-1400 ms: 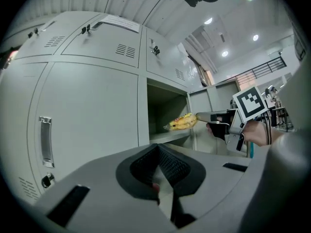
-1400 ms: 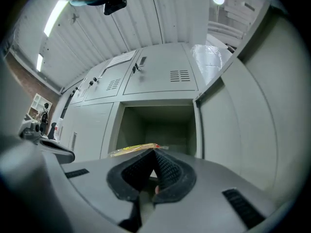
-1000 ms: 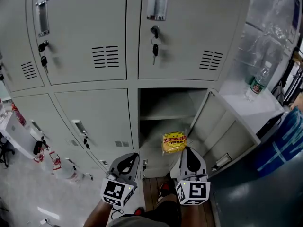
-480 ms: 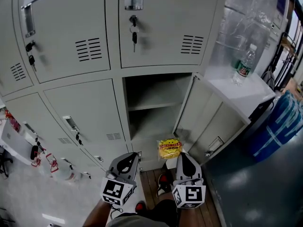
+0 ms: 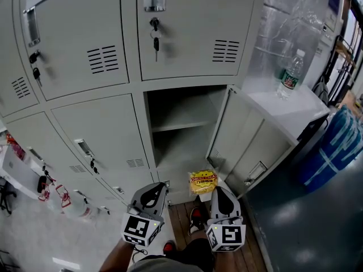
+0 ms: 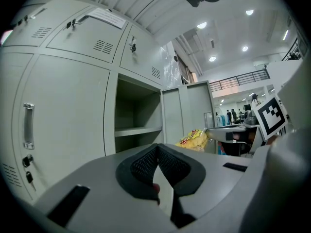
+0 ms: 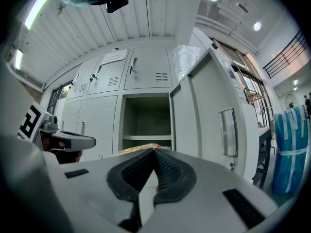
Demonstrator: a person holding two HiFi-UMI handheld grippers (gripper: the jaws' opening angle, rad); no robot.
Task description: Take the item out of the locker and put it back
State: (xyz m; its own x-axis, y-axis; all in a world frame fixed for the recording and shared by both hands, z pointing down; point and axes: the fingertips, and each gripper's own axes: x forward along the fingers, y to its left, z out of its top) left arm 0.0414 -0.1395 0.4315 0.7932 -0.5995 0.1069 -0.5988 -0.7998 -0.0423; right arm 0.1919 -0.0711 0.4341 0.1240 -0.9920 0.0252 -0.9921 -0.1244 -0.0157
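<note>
A yellow snack bag hangs in front of the open locker, below its lower shelf, with my right gripper shut on its near edge. In the right gripper view the pads meet at the tip and a thin strip of the bag shows just beyond them. My left gripper is to the left of the bag, shut with nothing between its pads. The left gripper view shows its shut tips and the bag off to the right.
The locker door stands swung open to the right. Shut lockers with keys surround the open one. A water bottle stands on a white ledge at right, with a blue bundle below it. Feet and wooden flooring show beneath the grippers.
The right gripper has drawn back from the locker with the bag, which now hangs lower and clear of the opening. The left gripper has stayed in place.
</note>
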